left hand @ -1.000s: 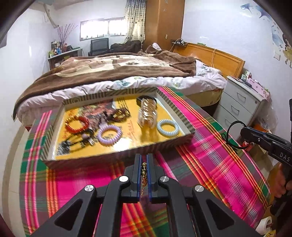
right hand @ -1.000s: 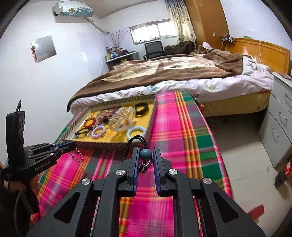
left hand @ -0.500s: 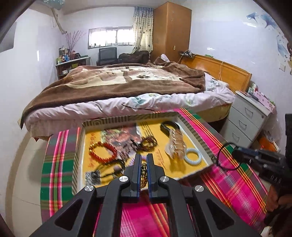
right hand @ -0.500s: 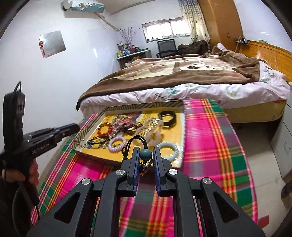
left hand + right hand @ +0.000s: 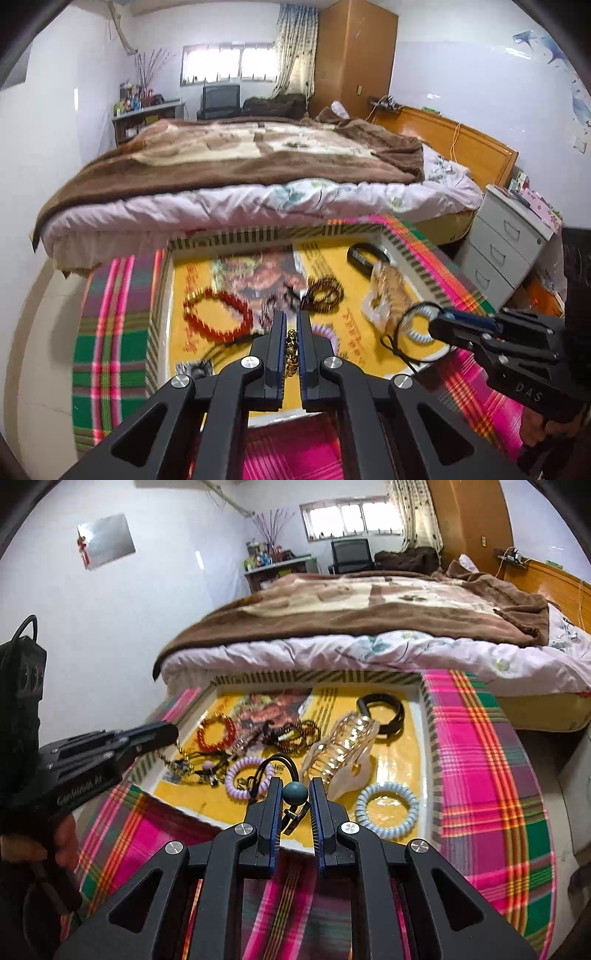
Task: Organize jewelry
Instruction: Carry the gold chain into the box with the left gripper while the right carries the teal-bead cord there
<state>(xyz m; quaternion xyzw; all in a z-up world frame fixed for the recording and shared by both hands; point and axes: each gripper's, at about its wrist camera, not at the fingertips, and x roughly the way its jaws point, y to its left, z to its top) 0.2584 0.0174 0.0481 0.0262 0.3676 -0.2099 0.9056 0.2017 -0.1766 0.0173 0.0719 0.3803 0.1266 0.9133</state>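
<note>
Jewelry lay ahead of both grippers in the tray [image 5: 428, 716]: left gripper [image 5: 291, 332] pinched a gold chain [image 5: 290, 350], right gripper [image 5: 295, 797] clamped a teal bead [image 5: 294, 794] (cord looping forward), both over the near edge.

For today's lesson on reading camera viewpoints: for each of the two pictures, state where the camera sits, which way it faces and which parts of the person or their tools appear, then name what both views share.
Left wrist: sits on the left gripper, looks forward and down over the tray toward the bed; its fingers pinch a gold chain; the right gripper enters at right.
Right wrist: sits on the right gripper, facing the same way; it clamps a teal bead; the left gripper and a hand show at left.
Shared: tray, plaid cloth, bed.
</note>
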